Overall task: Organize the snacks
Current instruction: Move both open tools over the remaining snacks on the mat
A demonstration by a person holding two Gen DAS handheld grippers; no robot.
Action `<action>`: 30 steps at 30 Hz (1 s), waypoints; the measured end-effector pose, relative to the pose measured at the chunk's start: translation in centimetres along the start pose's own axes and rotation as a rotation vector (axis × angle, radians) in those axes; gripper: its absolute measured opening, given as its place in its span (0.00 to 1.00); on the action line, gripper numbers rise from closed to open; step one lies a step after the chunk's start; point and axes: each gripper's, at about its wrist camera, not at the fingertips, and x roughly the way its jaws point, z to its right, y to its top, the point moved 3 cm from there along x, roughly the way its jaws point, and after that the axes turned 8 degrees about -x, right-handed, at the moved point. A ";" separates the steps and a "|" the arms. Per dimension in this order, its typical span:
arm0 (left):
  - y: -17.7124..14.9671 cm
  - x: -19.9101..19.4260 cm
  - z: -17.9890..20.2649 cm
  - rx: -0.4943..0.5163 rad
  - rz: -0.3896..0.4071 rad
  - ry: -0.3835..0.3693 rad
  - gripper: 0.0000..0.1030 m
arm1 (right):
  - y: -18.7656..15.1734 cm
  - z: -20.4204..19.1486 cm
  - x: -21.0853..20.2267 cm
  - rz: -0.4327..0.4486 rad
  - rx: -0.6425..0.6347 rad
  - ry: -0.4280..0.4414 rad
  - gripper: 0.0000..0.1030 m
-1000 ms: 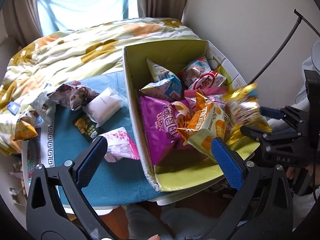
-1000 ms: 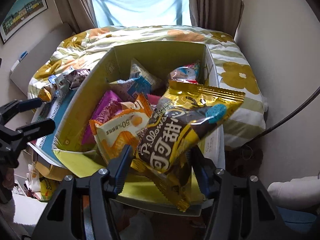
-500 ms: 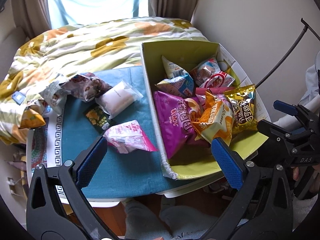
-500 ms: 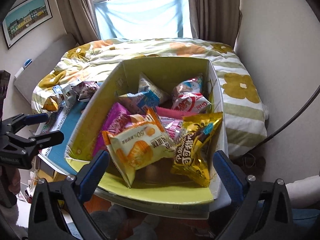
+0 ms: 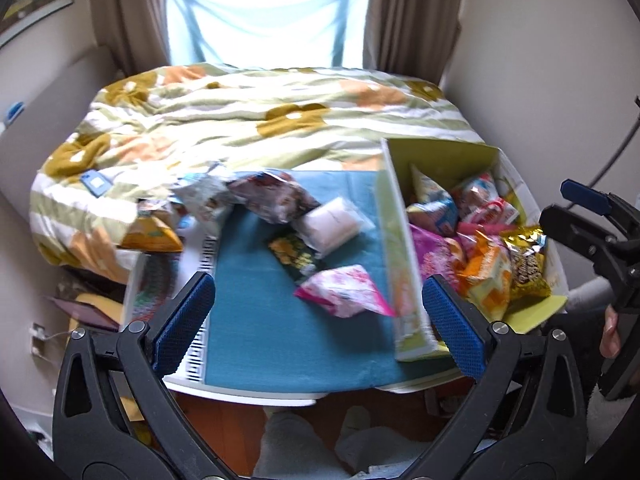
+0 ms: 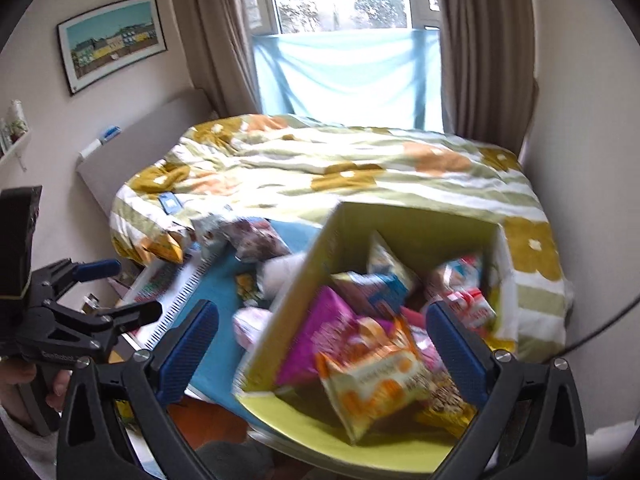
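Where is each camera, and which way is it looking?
Left wrist: on the left gripper, looking down over its open jaws at the blue mat with loose packets; right gripper at the right edge.
Right wrist: on the right gripper, looking down over its open jaws into the box; left gripper and a hand at left.
Both share: box, mat, bed, window.
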 end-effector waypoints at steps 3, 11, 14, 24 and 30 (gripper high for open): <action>1.2 -0.2 -3.4 -0.020 0.018 0.042 1.00 | 2.4 -1.9 1.1 0.037 0.002 0.043 1.00; 5.6 3.1 -13.8 -0.068 -0.007 0.125 1.00 | 8.8 -7.9 6.9 0.049 -0.017 0.123 1.00; 7.2 5.0 -17.4 -0.071 -0.029 0.133 1.00 | 10.9 -10.1 10.4 0.030 -0.041 0.132 1.00; 10.1 14.1 -25.2 -0.043 -0.175 0.102 0.99 | 14.0 -15.5 22.8 -0.084 -0.095 0.161 1.00; 9.4 20.1 -26.8 -0.060 -0.308 0.040 0.99 | 12.9 -16.7 28.8 -0.179 -0.127 0.176 1.00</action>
